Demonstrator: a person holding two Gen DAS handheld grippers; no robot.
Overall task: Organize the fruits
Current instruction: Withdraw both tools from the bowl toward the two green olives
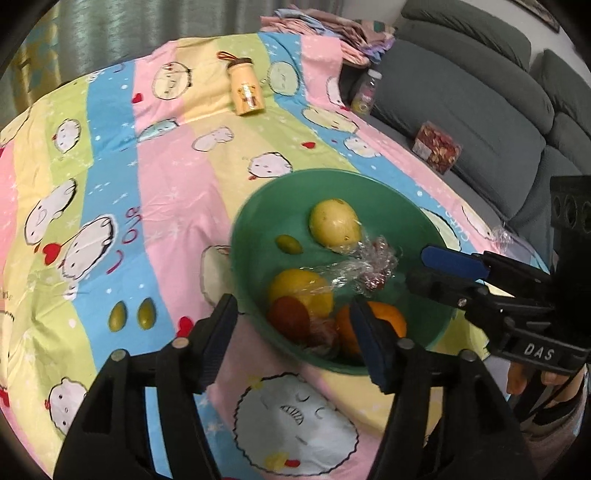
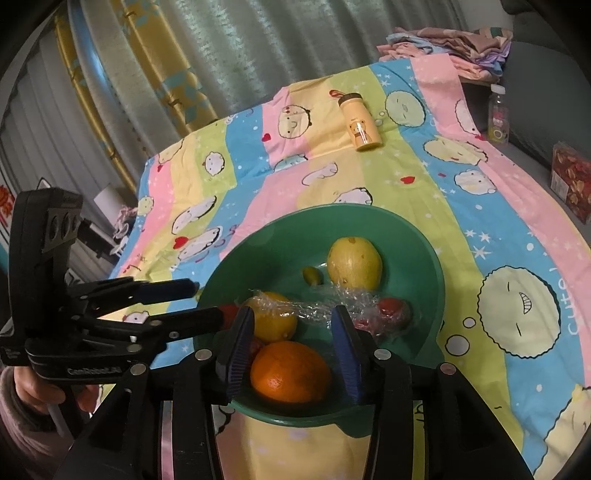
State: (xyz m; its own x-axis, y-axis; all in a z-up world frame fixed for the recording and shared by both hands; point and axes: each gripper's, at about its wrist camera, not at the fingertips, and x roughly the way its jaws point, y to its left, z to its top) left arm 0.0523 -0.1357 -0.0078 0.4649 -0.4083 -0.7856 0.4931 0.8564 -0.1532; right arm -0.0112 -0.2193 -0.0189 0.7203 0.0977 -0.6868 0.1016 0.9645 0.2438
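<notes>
A green bowl (image 1: 258, 206) (image 2: 406, 236) on the striped cartoon cloth holds a pale yellow pear (image 1: 334, 225) (image 2: 354, 262), a lemon (image 1: 299, 291) (image 2: 273, 321), an orange (image 1: 384, 321) (image 2: 290, 371), a red fruit (image 1: 288, 317), one small green olive-like fruit (image 1: 289, 243) (image 2: 313, 275) and crumpled clear wrap (image 1: 365, 266) (image 2: 332, 299). Two more small green fruits (image 1: 131, 315) lie on the cloth left of the bowl. My left gripper (image 1: 295, 332) is open and empty over the bowl's near left rim. My right gripper (image 2: 291, 336) is open and empty above the orange.
A yellow bottle (image 1: 245, 88) (image 2: 360, 123) lies on the cloth at the far side. A grey sofa (image 1: 480, 110) to the right carries a clear bottle (image 1: 365, 92), a red patterned box (image 1: 436, 147) and folded cloths (image 1: 325, 29). Curtains (image 2: 184, 55) hang behind.
</notes>
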